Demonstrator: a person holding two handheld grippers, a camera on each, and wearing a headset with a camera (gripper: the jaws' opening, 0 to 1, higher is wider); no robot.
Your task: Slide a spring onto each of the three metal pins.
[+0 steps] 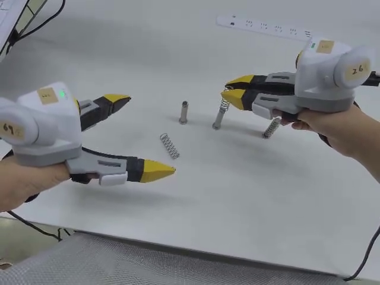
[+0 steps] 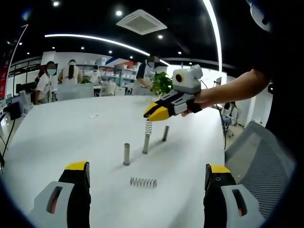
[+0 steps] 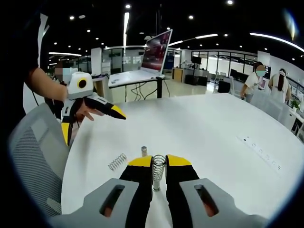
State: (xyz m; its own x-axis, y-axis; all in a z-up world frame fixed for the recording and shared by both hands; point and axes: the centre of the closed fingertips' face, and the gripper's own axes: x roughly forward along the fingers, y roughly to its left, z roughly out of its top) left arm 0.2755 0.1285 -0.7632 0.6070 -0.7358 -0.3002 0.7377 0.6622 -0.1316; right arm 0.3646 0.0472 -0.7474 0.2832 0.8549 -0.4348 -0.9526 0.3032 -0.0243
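Clamps the right gripper (image 1: pixel 227 90) on the top of the middle spring (image 1: pixel 224 106), seated on the middle pin (image 1: pixel 217 123). Holds the left gripper (image 1: pixel 146 134) wide open above the worktop (image 1: pixel 237 202), near the loose spring (image 1: pixel 169 145) lying flat beside the bare pin (image 1: pixel 183 112). Shows a third spring (image 1: pixel 272 127) upright below the right gripper.

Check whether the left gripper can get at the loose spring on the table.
Probably yes: the left gripper is open and the loose spring lies just ahead, nothing between them.
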